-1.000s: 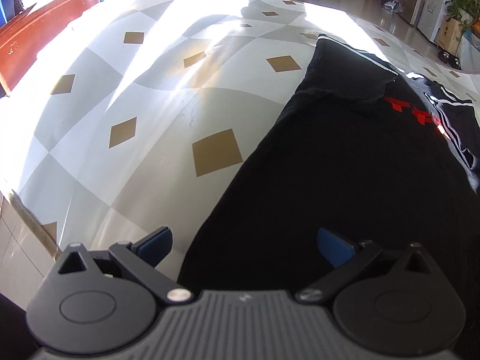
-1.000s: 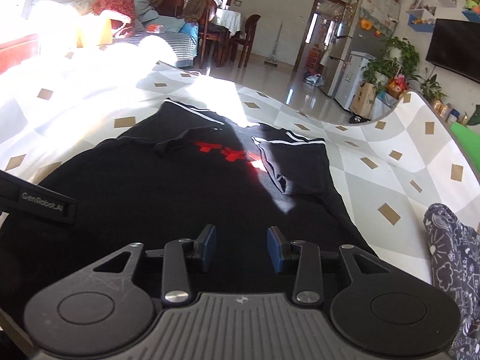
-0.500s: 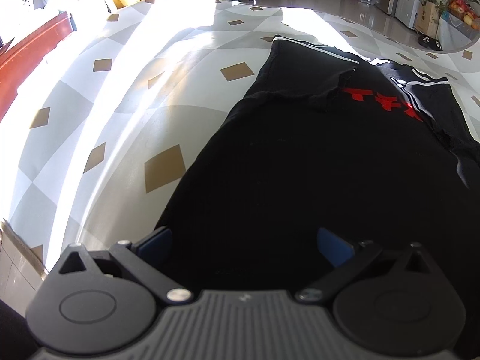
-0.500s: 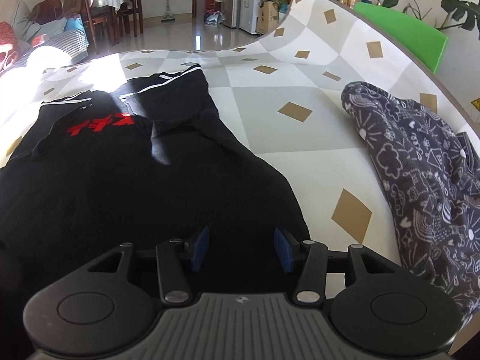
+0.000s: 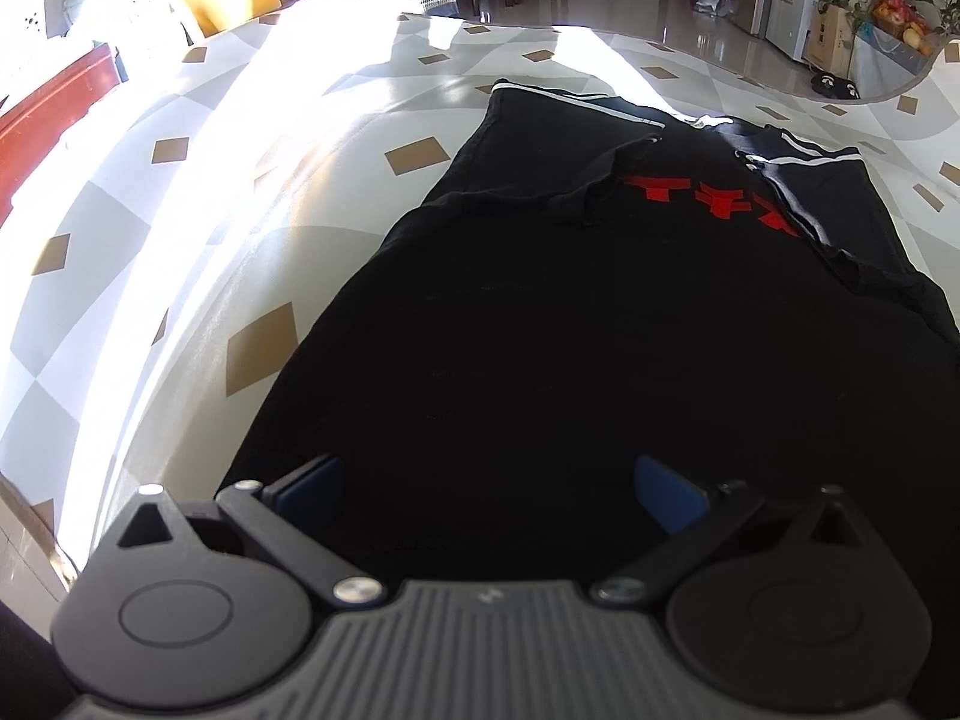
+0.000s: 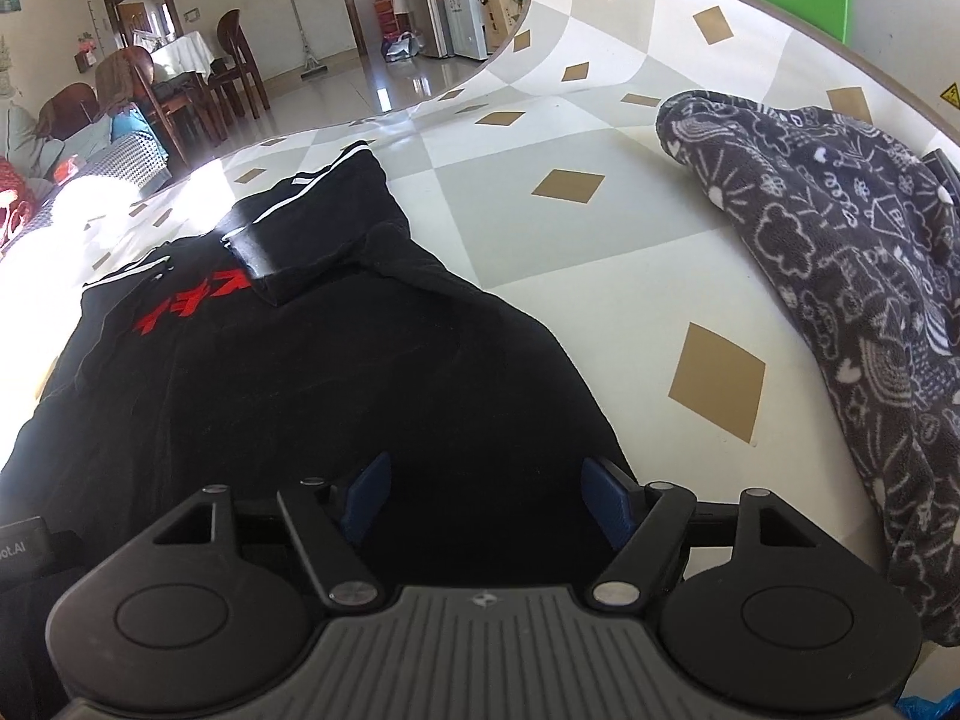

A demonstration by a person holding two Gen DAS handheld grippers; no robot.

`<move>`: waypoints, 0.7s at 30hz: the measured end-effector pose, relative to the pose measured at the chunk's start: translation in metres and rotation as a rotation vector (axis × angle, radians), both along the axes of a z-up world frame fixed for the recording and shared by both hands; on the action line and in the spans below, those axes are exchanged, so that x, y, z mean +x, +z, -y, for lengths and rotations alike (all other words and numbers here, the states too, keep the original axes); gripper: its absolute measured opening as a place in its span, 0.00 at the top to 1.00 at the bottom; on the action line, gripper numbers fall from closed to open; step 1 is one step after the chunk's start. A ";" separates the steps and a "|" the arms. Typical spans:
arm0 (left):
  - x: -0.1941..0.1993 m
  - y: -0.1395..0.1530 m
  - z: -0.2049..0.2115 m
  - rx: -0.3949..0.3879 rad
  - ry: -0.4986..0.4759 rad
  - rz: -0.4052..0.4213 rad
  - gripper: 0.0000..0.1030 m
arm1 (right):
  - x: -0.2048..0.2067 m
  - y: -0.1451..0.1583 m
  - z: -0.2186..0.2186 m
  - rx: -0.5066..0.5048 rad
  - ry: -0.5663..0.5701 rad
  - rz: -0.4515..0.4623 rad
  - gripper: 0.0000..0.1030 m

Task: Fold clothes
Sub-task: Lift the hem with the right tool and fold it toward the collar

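A black T-shirt (image 5: pixel 600 324) with red lettering (image 5: pixel 708 204) and white-striped sleeves folded inward lies flat on the checked tablecloth (image 5: pixel 240 192). My left gripper (image 5: pixel 489 489) stands open over the shirt's near left hem, nothing pinched between its blue pads. In the right wrist view the same black T-shirt (image 6: pixel 336 384) fills the lower left. My right gripper (image 6: pixel 486 495) hovers over the shirt's near right corner, its jaws opening, with only flat cloth below them and nothing gripped.
A dark grey patterned fleece garment (image 6: pixel 852 276) lies heaped on the table at the right. The table's left edge (image 5: pixel 36 516) drops off close to my left gripper. Dining chairs (image 6: pixel 180 90), a fridge and plants stand in the room beyond.
Both views swung toward the shirt's sides: the left gripper slid over the left hem, the right gripper rolled and shifted to the right corner. The right jaws widened markedly.
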State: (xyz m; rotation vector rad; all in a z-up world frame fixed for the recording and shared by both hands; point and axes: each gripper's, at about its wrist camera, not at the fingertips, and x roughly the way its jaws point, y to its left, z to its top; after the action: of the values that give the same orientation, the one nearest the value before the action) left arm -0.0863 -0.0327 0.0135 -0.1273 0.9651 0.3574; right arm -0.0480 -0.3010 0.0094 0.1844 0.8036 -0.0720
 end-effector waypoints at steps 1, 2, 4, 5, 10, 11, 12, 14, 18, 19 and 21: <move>0.000 0.000 -0.001 -0.004 0.000 0.000 0.00 | 0.000 0.001 -0.002 -0.011 0.015 0.011 0.42; 0.000 -0.001 -0.001 -0.009 0.000 0.000 0.00 | 0.000 0.002 -0.005 -0.019 0.029 0.020 0.51; 0.000 -0.001 -0.003 -0.021 0.000 -0.002 0.00 | -0.001 0.004 -0.011 -0.042 0.062 0.038 0.63; 0.000 -0.001 -0.003 -0.028 0.001 -0.004 0.00 | -0.001 0.005 -0.013 -0.053 0.076 0.048 0.75; 0.003 0.002 -0.004 -0.035 -0.015 -0.035 0.00 | 0.006 0.012 -0.016 0.058 0.128 0.045 0.96; 0.004 0.002 -0.005 -0.035 -0.014 -0.046 0.00 | 0.006 0.014 -0.019 0.059 0.139 0.054 0.96; 0.005 0.004 -0.007 -0.029 -0.004 -0.056 0.00 | 0.004 0.017 -0.022 0.054 0.150 0.067 0.96; 0.004 0.009 -0.013 -0.011 0.019 -0.055 0.00 | 0.001 0.025 -0.029 0.050 0.180 0.100 0.96; 0.000 0.010 -0.025 0.009 0.058 -0.058 0.00 | -0.004 0.038 -0.042 0.039 0.241 0.157 0.96; -0.001 0.009 -0.028 0.001 0.066 -0.066 0.00 | -0.006 0.041 -0.046 0.039 0.261 0.172 0.96; -0.003 0.003 -0.036 -0.059 0.085 -0.075 0.00 | -0.008 0.046 -0.052 0.050 0.302 0.190 0.96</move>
State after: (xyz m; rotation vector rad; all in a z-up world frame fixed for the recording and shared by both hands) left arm -0.0894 0.0037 0.0166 -0.2098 1.0472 0.4142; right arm -0.0561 -0.2488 0.0556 0.1131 0.6366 0.2474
